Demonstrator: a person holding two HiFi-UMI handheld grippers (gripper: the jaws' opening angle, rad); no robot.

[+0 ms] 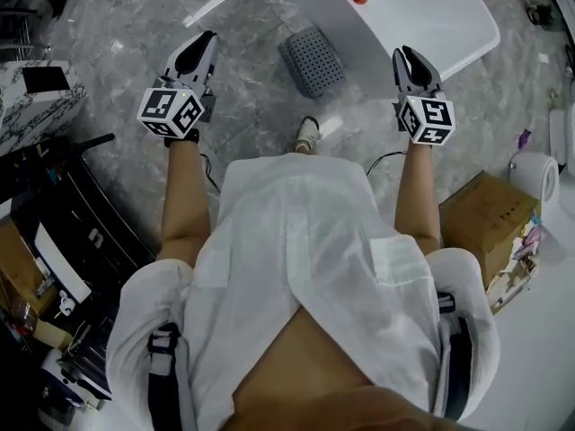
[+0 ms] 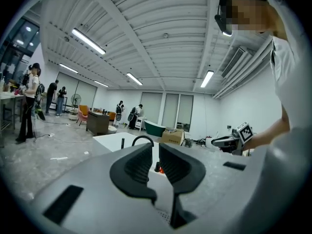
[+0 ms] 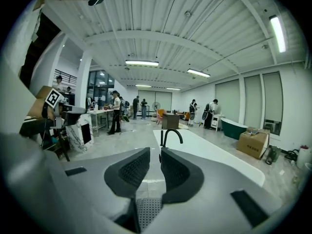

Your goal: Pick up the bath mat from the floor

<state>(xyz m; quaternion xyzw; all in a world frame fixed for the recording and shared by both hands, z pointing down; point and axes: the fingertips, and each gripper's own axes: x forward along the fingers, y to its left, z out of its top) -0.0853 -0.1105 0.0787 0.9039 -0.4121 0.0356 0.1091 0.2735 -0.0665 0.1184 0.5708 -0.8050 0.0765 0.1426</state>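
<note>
The grey bath mat is lying on the floor just beside the white bathtub — the left gripper is hovering pressed together, the right gripper slightly spread, both gripping nothing.

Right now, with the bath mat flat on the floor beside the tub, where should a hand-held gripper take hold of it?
Probably the near corner of the bath mat, approached from above on the person's side. It lies thin and flat, so only an edge can be pinched, and the white tub crowds its far side.
</note>
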